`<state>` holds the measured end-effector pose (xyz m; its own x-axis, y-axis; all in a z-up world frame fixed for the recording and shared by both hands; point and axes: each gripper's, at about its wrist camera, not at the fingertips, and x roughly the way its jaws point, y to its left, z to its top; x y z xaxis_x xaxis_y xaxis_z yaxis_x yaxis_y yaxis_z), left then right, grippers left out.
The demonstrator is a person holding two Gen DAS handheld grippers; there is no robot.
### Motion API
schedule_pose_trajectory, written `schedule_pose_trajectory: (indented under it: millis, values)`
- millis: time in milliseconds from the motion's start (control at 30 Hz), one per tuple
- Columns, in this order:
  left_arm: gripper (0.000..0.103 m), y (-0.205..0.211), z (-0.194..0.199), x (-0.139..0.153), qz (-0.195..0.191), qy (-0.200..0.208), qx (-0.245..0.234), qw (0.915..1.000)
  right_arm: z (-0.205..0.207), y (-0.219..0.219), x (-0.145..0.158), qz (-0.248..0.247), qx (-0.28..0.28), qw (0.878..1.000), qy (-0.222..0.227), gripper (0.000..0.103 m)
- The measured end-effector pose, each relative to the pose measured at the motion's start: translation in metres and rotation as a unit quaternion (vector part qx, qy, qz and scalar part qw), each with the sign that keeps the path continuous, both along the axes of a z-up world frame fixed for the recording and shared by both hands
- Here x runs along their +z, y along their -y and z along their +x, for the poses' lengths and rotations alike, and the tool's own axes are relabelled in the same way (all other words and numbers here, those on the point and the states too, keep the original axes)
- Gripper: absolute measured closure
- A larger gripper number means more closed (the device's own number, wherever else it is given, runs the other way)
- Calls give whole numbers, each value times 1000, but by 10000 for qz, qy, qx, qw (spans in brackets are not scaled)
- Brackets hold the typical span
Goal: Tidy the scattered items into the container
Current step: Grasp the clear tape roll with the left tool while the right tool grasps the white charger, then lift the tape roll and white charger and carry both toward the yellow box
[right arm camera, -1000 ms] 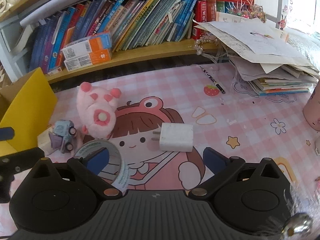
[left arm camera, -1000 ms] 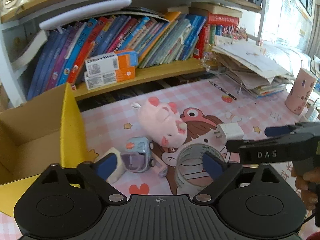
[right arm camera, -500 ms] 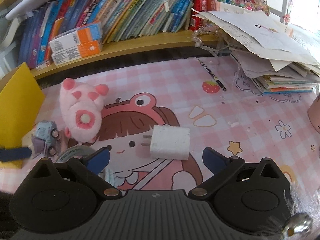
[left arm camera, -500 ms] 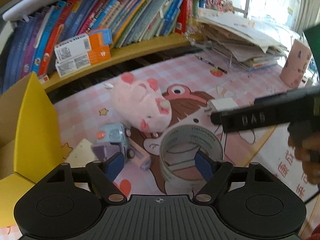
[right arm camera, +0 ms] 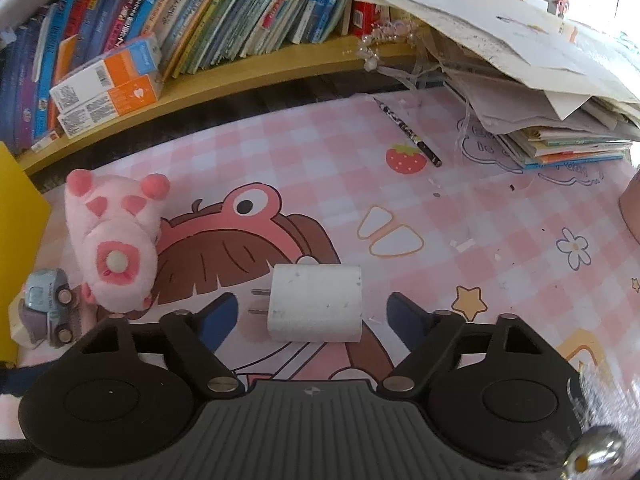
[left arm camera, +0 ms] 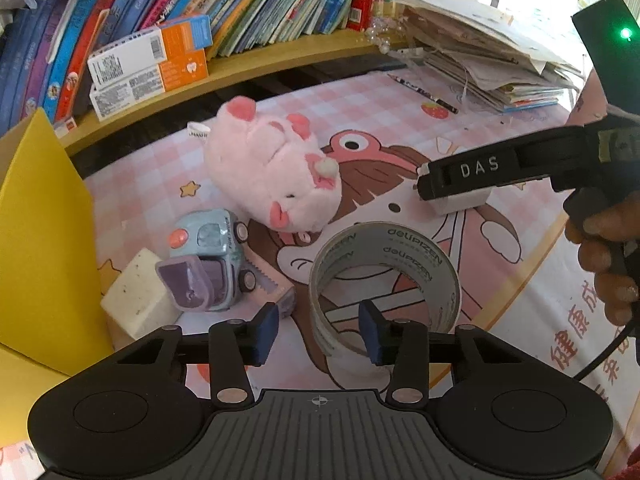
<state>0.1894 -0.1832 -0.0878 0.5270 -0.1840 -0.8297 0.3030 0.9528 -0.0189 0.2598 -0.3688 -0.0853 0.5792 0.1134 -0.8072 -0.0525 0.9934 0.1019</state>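
A grey tape roll [left arm camera: 384, 276] stands on the pink mat. My left gripper [left arm camera: 318, 322] is open and straddles the roll's near-left wall, one finger inside and one outside. A white plug charger [right arm camera: 316, 304] lies between the fingers of my open right gripper [right arm camera: 312, 310]. In the left wrist view the right gripper's black finger [left arm camera: 472, 172] covers most of the charger [left arm camera: 460, 204]. A pink plush [left arm camera: 272, 172] [right arm camera: 112, 256], a blue toy car [left arm camera: 208, 256] [right arm camera: 46, 304] and a white sponge block [left arm camera: 136, 292] lie left of the tape. The yellow-flapped cardboard box [left arm camera: 40, 240] [right arm camera: 16, 200] is at the far left.
A low wooden shelf [right arm camera: 240, 80] of books and orange-white boxes [right arm camera: 108, 84] runs along the back. A paper stack [right arm camera: 540, 92] fills the back right, with a pencil [right arm camera: 408, 132] beside it. A pink cup [right arm camera: 632, 208] is at the right edge. A hand [left arm camera: 608, 252] holds the right gripper.
My left gripper came forward and down onto the tape and narrowed its fingers around the wall. My right gripper moved forward so the charger now lies between its fingers.
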Motion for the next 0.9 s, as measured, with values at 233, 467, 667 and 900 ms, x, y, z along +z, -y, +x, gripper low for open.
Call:
schedule_pose_trajectory:
  millis: [233,467,667,900]
  values:
    - [75,-3,3,-8,-96,-198,30,9998,2,-2,-9,-80,57,9999,-102,44]
    - [96,-8,-1,-5,-199,-213,30,9996,-4,-2,-9,-31,119,9998,-130,52]
    - [96,-16,-9,5,-269,-103,133,9995,-19,-3,-4,98,170,9996,-186,53]
    - [96,-27,-21,21,-314,98,309,9990,-42,-6,5,184,310,9991,-204,53]
